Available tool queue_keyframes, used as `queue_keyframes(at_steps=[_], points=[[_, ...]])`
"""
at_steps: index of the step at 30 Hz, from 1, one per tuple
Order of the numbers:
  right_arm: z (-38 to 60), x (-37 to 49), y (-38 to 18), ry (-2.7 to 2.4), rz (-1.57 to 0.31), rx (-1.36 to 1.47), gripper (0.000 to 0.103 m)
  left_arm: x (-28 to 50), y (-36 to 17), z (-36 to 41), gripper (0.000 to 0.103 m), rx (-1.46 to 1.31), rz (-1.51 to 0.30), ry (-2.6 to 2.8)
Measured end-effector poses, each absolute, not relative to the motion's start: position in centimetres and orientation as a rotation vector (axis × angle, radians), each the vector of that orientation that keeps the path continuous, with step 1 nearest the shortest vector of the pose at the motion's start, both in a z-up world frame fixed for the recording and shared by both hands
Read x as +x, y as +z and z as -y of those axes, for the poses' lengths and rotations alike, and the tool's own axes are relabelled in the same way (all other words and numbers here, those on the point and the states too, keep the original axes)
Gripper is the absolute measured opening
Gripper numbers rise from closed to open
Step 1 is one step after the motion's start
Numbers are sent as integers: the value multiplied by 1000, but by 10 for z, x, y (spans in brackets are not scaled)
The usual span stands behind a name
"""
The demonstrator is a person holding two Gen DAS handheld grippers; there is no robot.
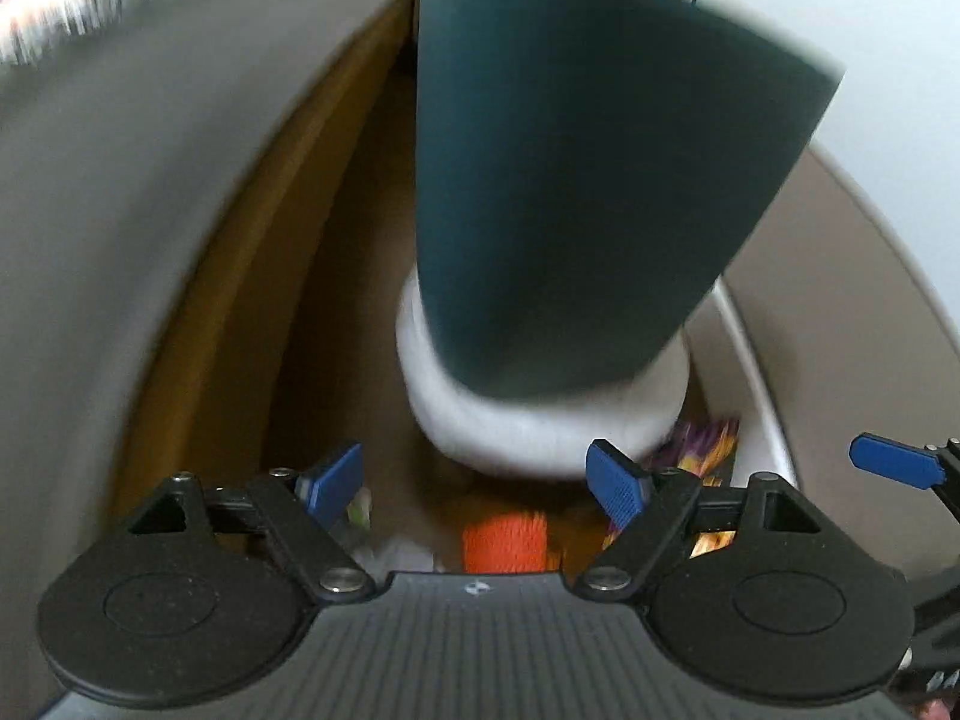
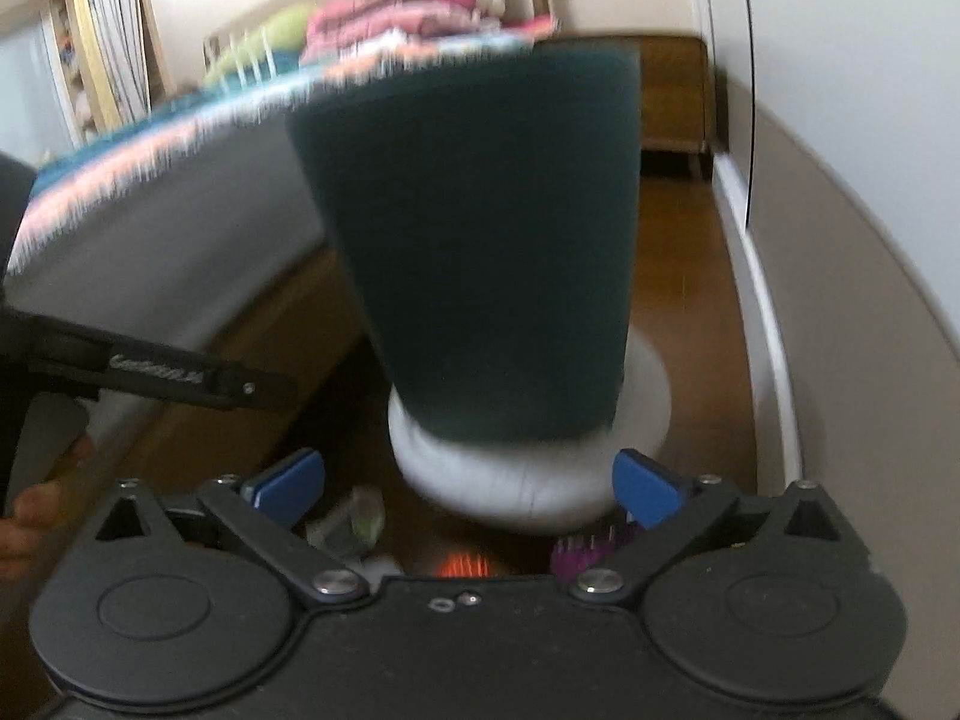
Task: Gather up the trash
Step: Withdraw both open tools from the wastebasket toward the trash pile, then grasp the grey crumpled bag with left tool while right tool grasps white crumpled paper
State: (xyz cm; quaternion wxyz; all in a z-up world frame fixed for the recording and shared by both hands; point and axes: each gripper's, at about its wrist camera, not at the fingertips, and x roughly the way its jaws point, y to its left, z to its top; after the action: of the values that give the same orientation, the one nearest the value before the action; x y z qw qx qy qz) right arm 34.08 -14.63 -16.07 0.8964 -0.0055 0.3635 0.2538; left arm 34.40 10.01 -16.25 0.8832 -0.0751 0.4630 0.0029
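Right wrist view, wooden floor (image 2: 678, 276), bed (image 2: 180, 228) at left, both claws wide, holding nothing.

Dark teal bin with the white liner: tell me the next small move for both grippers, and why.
Probably hold both grippers clear and let it settle. The tall dark teal bin appears tipped mouth-down, its white plastic liner bulging out over an orange wrapper and a purple one. The left gripper and right gripper are open, holding nothing.
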Motion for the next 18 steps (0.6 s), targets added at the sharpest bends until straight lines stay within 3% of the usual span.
queue_keyframes(at_steps=[7,18], points=[[125,330,-221,549,-879,-112,103,359,-253,-101,81,-181,-1167,26],[64,307,-306,754,-1001,-410,99,382,-365,-96,81,37,-1306,24]])
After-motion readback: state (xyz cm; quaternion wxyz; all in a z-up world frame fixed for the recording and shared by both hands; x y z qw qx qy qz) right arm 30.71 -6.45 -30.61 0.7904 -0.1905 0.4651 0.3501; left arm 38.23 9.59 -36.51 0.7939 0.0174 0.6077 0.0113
